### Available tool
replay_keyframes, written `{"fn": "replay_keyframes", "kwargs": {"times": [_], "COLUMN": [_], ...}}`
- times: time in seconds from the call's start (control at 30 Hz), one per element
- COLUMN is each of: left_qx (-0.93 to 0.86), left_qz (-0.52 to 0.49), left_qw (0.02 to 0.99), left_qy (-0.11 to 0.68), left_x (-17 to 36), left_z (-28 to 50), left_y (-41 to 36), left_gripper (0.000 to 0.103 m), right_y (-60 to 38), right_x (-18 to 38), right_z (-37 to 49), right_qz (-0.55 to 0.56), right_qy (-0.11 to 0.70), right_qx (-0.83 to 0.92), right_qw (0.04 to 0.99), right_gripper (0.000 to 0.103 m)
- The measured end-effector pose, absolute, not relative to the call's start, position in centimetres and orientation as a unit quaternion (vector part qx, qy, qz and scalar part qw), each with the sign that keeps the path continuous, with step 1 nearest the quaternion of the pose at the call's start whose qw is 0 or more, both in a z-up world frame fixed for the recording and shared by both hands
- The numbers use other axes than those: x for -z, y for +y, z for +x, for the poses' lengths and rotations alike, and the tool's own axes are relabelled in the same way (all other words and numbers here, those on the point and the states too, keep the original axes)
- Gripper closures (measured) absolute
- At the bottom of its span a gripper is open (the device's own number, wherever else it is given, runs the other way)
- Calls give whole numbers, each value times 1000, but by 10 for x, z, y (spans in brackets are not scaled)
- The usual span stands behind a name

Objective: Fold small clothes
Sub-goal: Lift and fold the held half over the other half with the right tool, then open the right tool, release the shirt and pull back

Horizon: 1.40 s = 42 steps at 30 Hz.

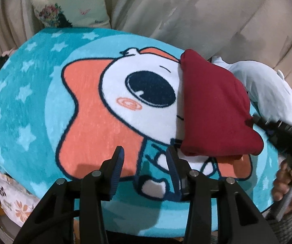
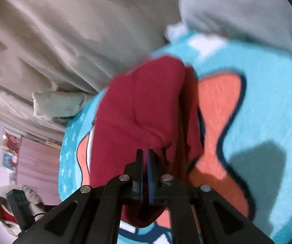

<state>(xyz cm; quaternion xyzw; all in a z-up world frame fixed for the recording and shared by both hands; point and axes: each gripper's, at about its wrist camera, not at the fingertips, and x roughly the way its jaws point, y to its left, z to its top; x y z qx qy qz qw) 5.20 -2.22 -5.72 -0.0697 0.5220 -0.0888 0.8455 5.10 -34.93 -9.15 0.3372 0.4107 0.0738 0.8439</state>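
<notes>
A dark red garment point(image 1: 215, 105), folded into a compact bundle, lies on the right part of a turquoise cartoon blanket point(image 1: 34, 93). My left gripper point(image 1: 144, 152) is open and empty, hovering over the blanket just left of the garment's near corner. My right gripper point(image 1: 256, 120) reaches in from the right and pinches the garment's right edge. In the right wrist view the right gripper point(image 2: 145, 152) is shut on the red garment point(image 2: 141, 109), whose fabric bunches up ahead of the fingers.
A pale blue garment point(image 1: 268, 85) lies at the blanket's right edge, behind the red one. Beige bedding point(image 1: 186, 10) and a floral pillow point(image 1: 68, 6) lie beyond the blanket. A flowered cloth point(image 1: 13, 201) hangs at the lower left.
</notes>
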Motion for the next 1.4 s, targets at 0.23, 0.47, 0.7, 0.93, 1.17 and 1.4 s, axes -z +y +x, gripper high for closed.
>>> {"fn": "replay_keyframes", "kwargs": {"times": [0.23,0.47,0.7,0.93,1.17,1.4], "left_qx": [90,77,82,106,119,115], "left_qz": [-24,-9,6,27,51,61], "left_qw": [866,877,872,866,869,876], "left_qy": [491,475,483,487,477,465], "left_x": [45,35,40,44,39,31], "left_z": [59,60,61,47,27,11], "left_y": [-19,-1,-12,-46,-75,-89], "left_gripper": [54,49,48,44,43,42], "right_y": [-313,-345,-361,-356,-346,-348], "right_x": [54,101,62,63,71,76], "right_z": [98,144,92,26,-13,-32], "right_qz": [260,287,271,251,205,204], "right_qy": [396,446,396,395,412,423], "right_qx": [-90,-6,49,83,90,80], "right_qw": [876,848,876,880,883,879], "right_gripper": [79,83,62,57,57,57]}}
